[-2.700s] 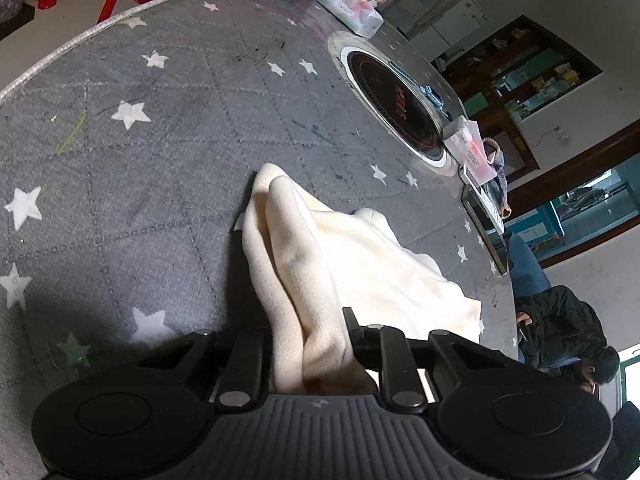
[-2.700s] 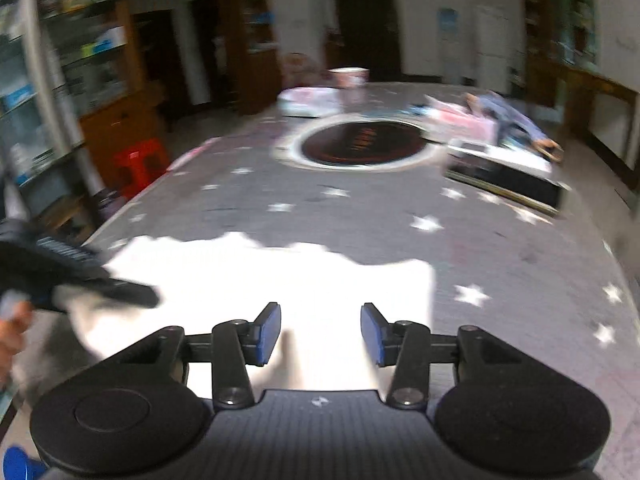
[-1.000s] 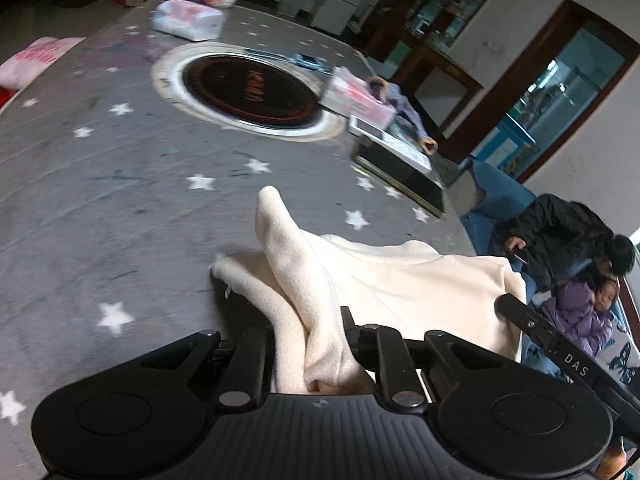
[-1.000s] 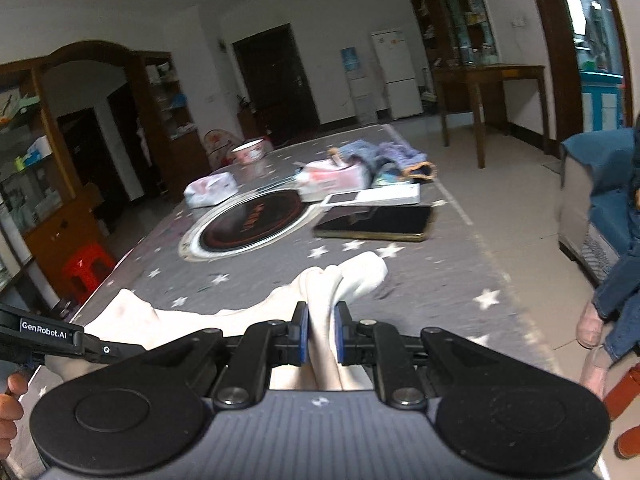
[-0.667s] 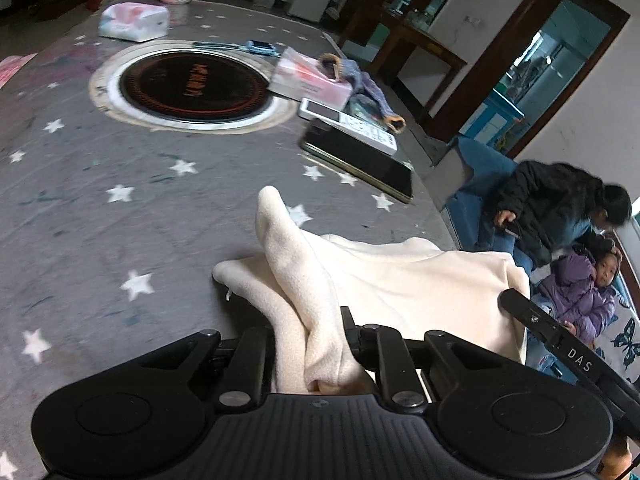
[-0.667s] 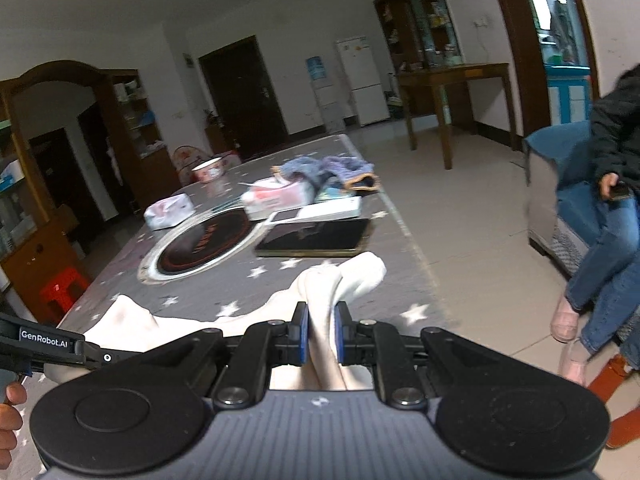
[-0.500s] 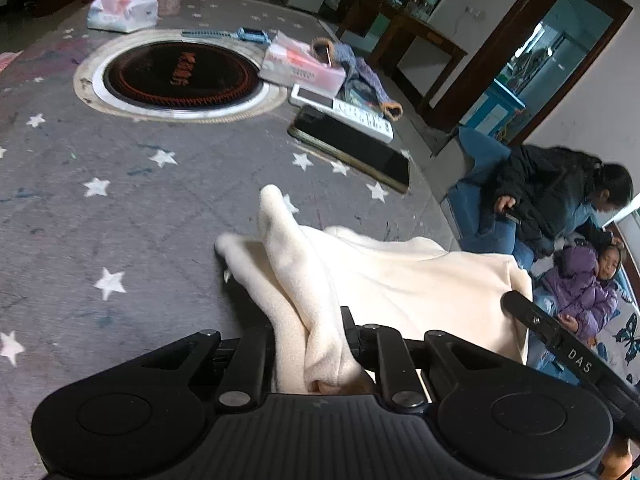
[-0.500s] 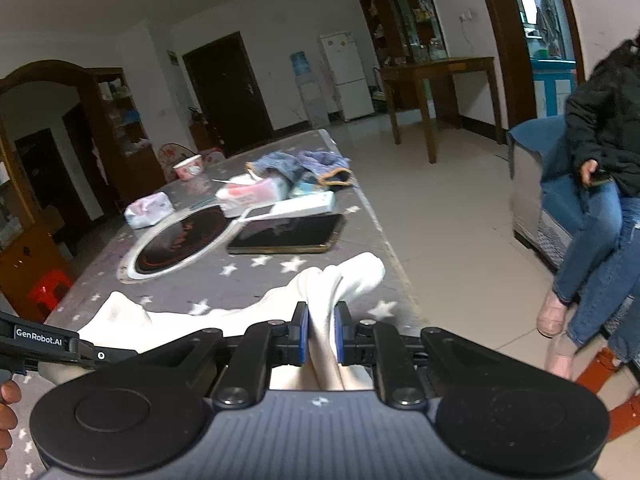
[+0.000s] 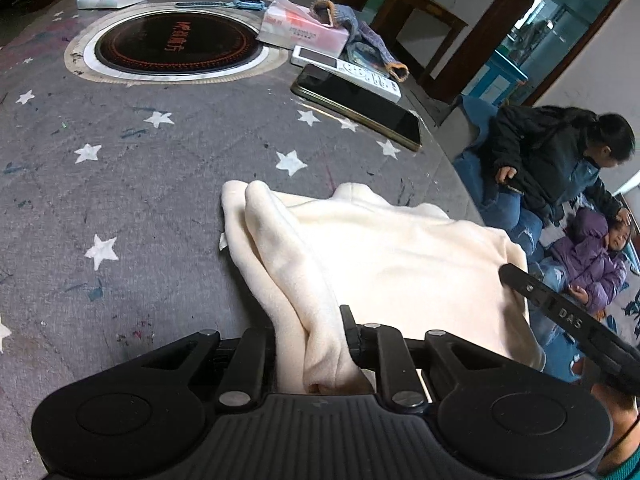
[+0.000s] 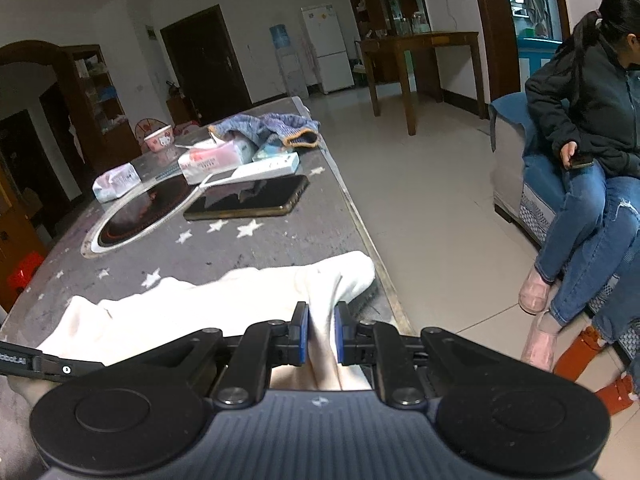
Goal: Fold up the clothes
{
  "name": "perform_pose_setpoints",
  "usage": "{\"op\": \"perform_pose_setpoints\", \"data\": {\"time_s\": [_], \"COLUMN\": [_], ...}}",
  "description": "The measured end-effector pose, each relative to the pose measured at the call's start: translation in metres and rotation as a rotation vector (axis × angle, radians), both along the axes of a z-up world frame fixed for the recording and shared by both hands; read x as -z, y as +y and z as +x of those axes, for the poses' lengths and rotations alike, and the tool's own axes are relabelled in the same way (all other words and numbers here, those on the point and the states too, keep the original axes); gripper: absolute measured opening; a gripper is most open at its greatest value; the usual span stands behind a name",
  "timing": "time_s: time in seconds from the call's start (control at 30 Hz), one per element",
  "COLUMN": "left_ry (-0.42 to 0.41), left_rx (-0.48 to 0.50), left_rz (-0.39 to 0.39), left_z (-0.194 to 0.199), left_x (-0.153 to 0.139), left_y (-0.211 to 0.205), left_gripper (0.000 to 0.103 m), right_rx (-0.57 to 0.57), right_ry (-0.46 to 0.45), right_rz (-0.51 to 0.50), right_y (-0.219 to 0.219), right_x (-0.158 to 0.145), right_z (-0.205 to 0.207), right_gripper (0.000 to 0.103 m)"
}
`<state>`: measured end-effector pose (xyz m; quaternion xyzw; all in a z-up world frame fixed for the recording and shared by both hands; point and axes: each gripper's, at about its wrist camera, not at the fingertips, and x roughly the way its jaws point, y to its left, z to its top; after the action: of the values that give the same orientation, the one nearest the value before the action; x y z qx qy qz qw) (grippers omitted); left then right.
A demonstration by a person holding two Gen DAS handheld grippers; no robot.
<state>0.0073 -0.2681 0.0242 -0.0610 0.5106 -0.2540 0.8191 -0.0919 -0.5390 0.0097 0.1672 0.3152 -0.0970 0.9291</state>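
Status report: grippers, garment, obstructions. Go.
Left gripper and right gripper both shut on cream garment. Garment bunched near table edge. Tablet beyond, clear.

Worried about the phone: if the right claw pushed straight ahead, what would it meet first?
Likely nothing beyond the cream garment the right claw grips; the phone lies left of that line.

Left gripper (image 9: 308, 344) clamped on bunched cream garment (image 9: 392, 256), low in the frame. Spread over grey starred tablecloth (image 9: 120, 184). Black phone (image 9: 356, 106) at upper centre.
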Motion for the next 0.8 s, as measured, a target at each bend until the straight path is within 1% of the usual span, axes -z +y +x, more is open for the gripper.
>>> {"op": "perform_pose_setpoints", "data": {"time_s": [0.3, 0.5, 0.6, 0.67, 0.7, 0.73, 0.8], "left_ry": [-0.006, 0.008, 0.004, -0.003, -0.01, -0.018, -0.032], "left_rx": [0.053, 0.05, 0.05, 0.046, 0.042, 0.039, 0.03], "left_rz": [0.0, -0.012, -0.012, -0.004, 0.003, 0.009, 0.014], "left_z": [-0.003, 0.0, 0.0, 0.0, -0.001, -0.001, 0.0], "left_x": [0.001, -0.002, -0.005, -0.008, -0.009, -0.011, -0.015], "left_y": [0.002, 0.006, 0.009, 0.01, 0.011, 0.013, 0.017], "left_gripper": [0.021, 0.024, 0.028, 0.032, 0.037, 0.037, 0.038], "right_rx": [-0.001, 0.001, 0.002, 0.006, 0.008, 0.011, 0.021], "right_ry": [0.021, 0.025, 0.027, 0.026, 0.026, 0.026, 0.02], "right_rz": [-0.01, -0.017, -0.019, -0.024, -0.026, -0.027, -0.035], "right_y": [-0.001, -0.003, -0.004, -0.005, -0.006, -0.006, -0.007], "right_x": [0.004, 0.004, 0.005, 0.004, 0.004, 0.003, 0.001], "right_z": [0.0, 0.001, 0.001, 0.0, 0.0, 0.0, -0.001], "right_gripper": [0.012, 0.015, 0.016, 0.016, 0.017, 0.02, 0.02]}}
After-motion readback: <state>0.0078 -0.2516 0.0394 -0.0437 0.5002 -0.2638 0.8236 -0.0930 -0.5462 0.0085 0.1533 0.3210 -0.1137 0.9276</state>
